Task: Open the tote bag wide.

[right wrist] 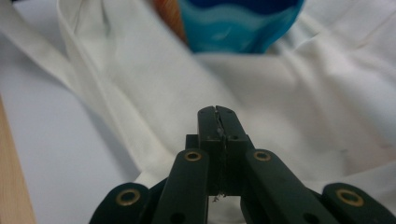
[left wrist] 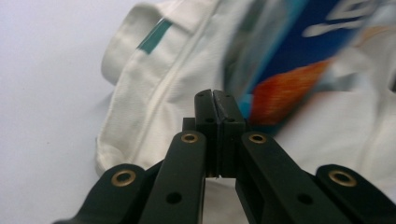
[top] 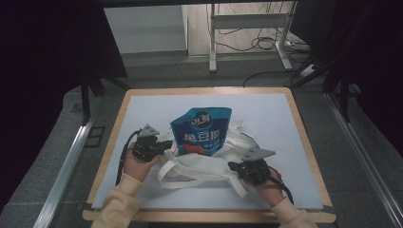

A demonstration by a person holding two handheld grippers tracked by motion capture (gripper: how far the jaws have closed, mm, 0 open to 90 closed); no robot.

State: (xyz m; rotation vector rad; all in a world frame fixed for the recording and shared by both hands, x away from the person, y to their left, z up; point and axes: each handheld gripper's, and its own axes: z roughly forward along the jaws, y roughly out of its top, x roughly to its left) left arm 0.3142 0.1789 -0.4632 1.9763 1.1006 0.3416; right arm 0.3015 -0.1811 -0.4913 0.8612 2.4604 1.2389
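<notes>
A blue snack pouch [top: 202,130] with white lettering and an orange patch lies on the pale mat, its lower end tucked into the mouth of a white cloth tote bag [top: 204,166]. My left gripper [top: 165,146] sits at the bag's left edge, jaws pressed together. Seen from the left gripper view, the left gripper [left wrist: 213,93] is shut above the white cloth [left wrist: 154,98], with the pouch [left wrist: 299,60] just beyond. My right gripper [top: 231,166] rests at the bag's lower right. The right gripper [right wrist: 216,109] is shut over the cloth [right wrist: 154,93], below the pouch's bottom [right wrist: 238,25]. No cloth shows between either pair of jaws.
The pale mat [top: 271,114] covers a wooden table [top: 304,137]. The bag's straps [top: 166,178] loop toward the front edge. Beyond the table stand a white desk frame [top: 247,28] and floor cables [top: 266,45]; metal rails [top: 66,166] run along both sides.
</notes>
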